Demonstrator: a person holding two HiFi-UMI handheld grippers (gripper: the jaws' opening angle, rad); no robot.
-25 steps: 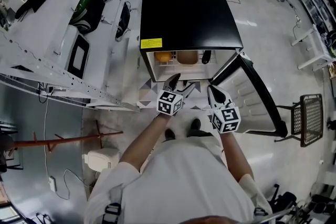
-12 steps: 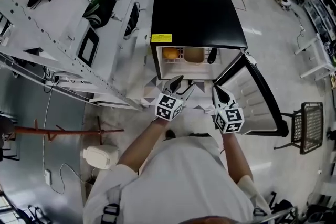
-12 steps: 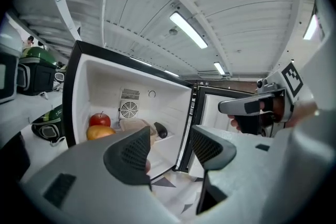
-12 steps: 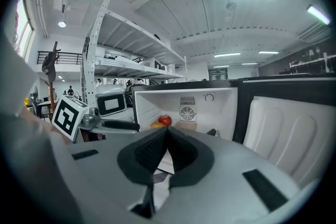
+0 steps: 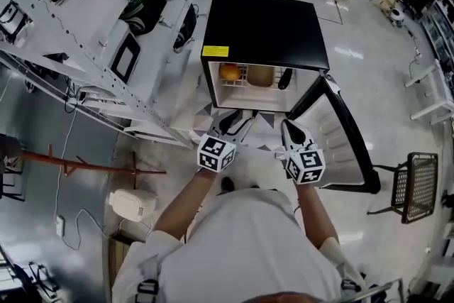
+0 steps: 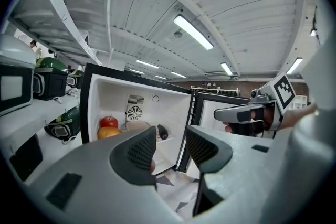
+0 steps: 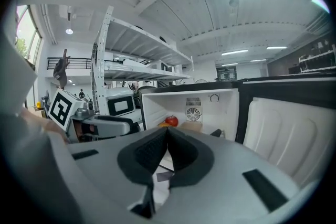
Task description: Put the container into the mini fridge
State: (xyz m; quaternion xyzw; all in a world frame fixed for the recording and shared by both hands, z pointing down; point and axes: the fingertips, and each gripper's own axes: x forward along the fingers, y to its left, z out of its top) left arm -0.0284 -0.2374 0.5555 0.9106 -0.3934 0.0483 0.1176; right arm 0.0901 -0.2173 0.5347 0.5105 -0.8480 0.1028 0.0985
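The black mini fridge (image 5: 262, 32) stands on the floor with its door (image 5: 333, 142) swung open to the right. On its shelf sits the tan container (image 5: 260, 76), between an orange (image 5: 228, 72) and a dark vegetable (image 5: 284, 78). In the left gripper view the container (image 6: 137, 125) lies behind an apple (image 6: 109, 121). My left gripper (image 5: 237, 125) hovers in front of the fridge opening; its jaws (image 6: 170, 136) are closing with nothing between them. My right gripper (image 5: 287, 130) hangs beside it, near the door, shut (image 7: 167, 131) and empty.
A long white workbench (image 5: 106, 32) with bags and a microwave runs along the left of the fridge. A wire chair (image 5: 418, 181) stands at the far right. A white stool (image 5: 131, 204) and a red bar (image 5: 78, 167) lie at the lower left.
Both grippers have drawn back a little from the fridge opening. The left jaws have narrowed from wide open. The view has shifted slightly, and the fridge contents are unchanged.
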